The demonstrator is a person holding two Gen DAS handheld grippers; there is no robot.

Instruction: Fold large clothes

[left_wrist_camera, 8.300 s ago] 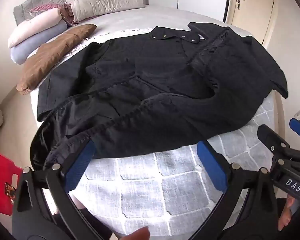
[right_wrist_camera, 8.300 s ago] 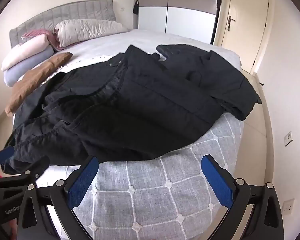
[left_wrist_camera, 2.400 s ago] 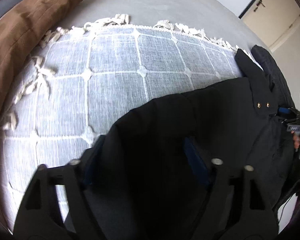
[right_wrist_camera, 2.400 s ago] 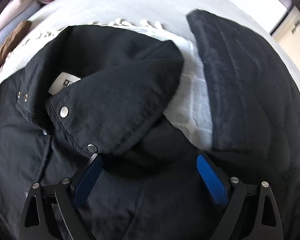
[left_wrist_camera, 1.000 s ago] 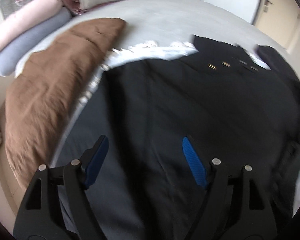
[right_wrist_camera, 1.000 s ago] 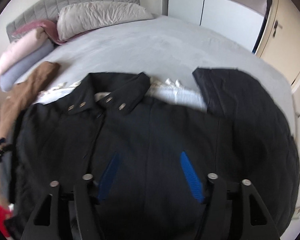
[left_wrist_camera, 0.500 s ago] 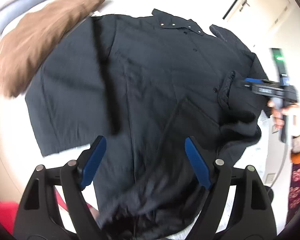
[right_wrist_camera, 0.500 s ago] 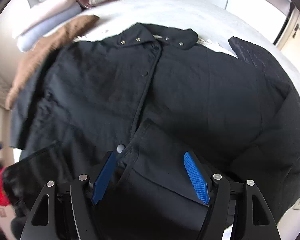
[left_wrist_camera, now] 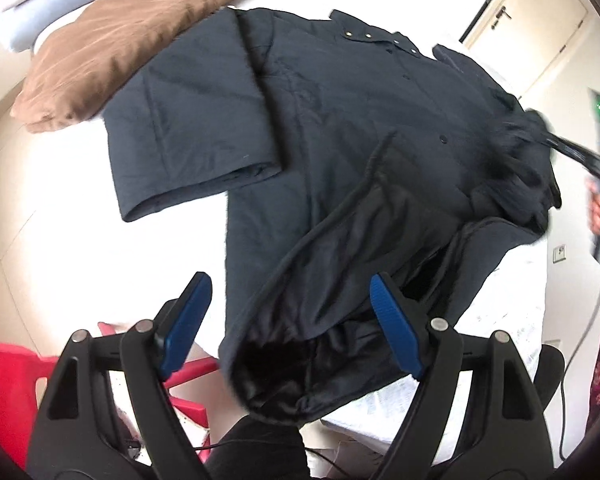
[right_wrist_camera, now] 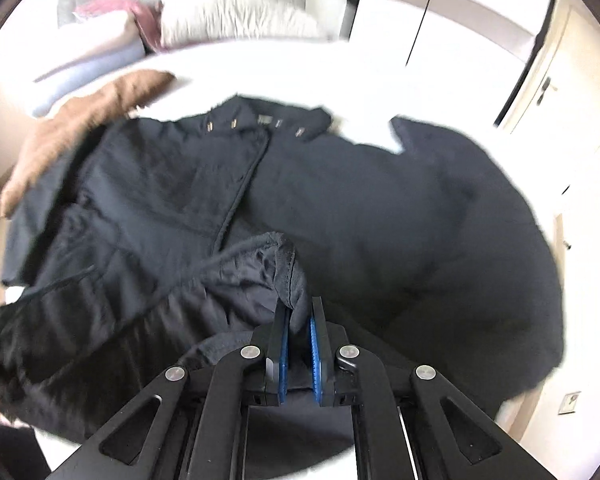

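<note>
Black quilted fabric fills both views: one jacket (left_wrist_camera: 340, 128) spread on one bed (left_wrist_camera: 60, 208), one brown cushion (left_wrist_camera: 116, 36) beyond its left sleeve. Two grippers work here. Left gripper (left_wrist_camera: 290, 326) hangs with its blue pads spread wide and nothing pinched; a turned-back flap of jacket lining lies just ahead of and below them. Right gripper (right_wrist_camera: 299, 340) is clenched tight on a fold of the jacket's front edge, which rises from between its pads, while the collar lies far ahead of it.
</note>
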